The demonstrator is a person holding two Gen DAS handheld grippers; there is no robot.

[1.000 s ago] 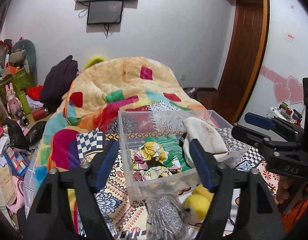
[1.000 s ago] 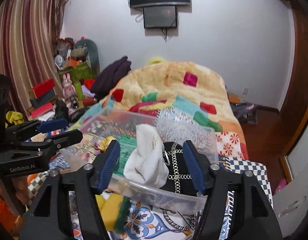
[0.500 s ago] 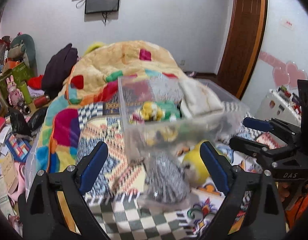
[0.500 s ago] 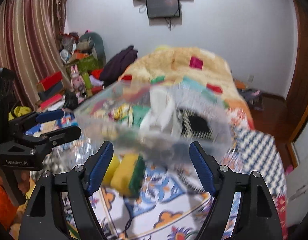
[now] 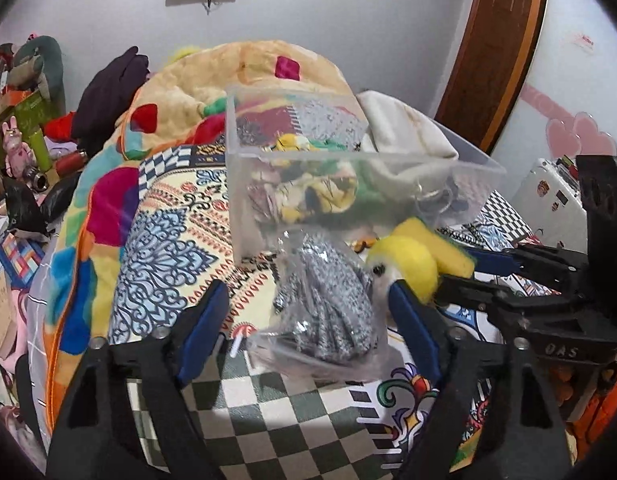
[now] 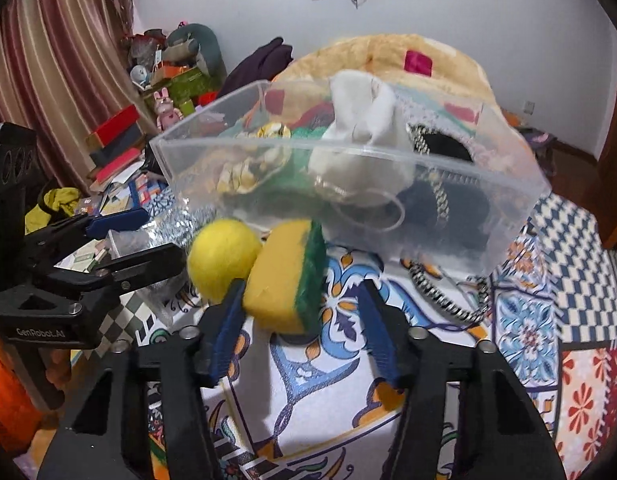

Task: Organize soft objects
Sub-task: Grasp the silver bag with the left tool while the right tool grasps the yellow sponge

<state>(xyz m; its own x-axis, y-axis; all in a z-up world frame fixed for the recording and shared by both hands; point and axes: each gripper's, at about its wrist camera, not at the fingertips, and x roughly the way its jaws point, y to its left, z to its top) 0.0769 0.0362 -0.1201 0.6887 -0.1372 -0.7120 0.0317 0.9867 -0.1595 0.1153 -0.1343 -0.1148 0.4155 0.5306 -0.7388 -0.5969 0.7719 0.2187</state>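
- The clear plastic bin (image 6: 348, 184) sat on the patterned bedspread (image 6: 540, 320) and already held several soft things: a white cloth bag (image 6: 360, 128), a floral green-and-yellow fabric (image 5: 308, 196) and a dark item with a checkered strap (image 6: 448, 196).
- Three items lay outside it, just in front of its near wall: a yellow plush ball (image 6: 222, 258), a yellow-and-green sponge (image 6: 288, 276) touching the ball, and a clear bag of black-and-white cord (image 5: 328, 304) to the left of the ball.
- The right gripper (image 6: 304, 328) was spread wide and held nothing; the sponge lay in the gap ahead of its fingers, with the left finger's tip close against the sponge's yellow side, though contact could not be confirmed.
- The left gripper (image 5: 308, 320) was likewise parted and empty, with the bagged cord lying between its blue pads (image 5: 204, 328).
- Judging from this layout, the step in hand was the approach to the remaining loose items, each gripper lined up on its own target, with no grasp yet made.
- The next move would likely call for easing the right gripper forward so that both fingers straddle the sponge, then closing on it gently, since it will compress.
- The ball resting against the sponge could roll off when the sponge is lifted.
- The slippery bag would need a grip on the cord's bulk rather than on loose film.
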